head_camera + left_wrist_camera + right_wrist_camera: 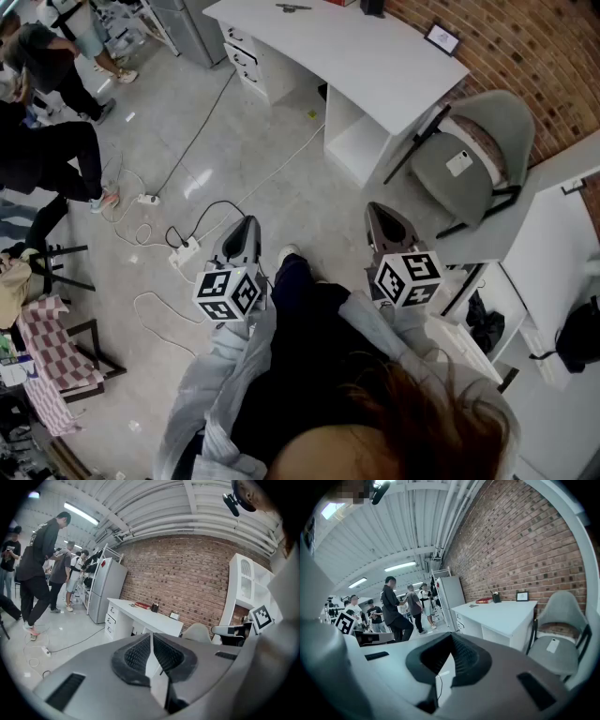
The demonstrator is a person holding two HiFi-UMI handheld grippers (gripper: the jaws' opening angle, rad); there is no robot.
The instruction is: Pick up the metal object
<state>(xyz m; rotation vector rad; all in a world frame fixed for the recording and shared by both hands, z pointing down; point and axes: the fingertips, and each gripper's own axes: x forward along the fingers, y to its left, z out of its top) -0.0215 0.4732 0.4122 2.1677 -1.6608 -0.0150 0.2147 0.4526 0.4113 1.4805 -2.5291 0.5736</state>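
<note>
Holding both grippers out in front of me: left gripper point(248, 223) clenched on nothing, right gripper point(377, 208) clenched too, nothing between its jaws. Both hang over the floor, with a power strip point(185, 251) and its cables near the left one. A chair point(469, 155) stands beyond the right one, beside the white desk point(375, 56). The metal object point(293, 7) lies at the desk's far end, well apart from both.

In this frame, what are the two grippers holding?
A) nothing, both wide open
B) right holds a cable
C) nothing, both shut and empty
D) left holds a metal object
C: the left gripper and the right gripper each show jaws closed together with nothing between them.
</note>
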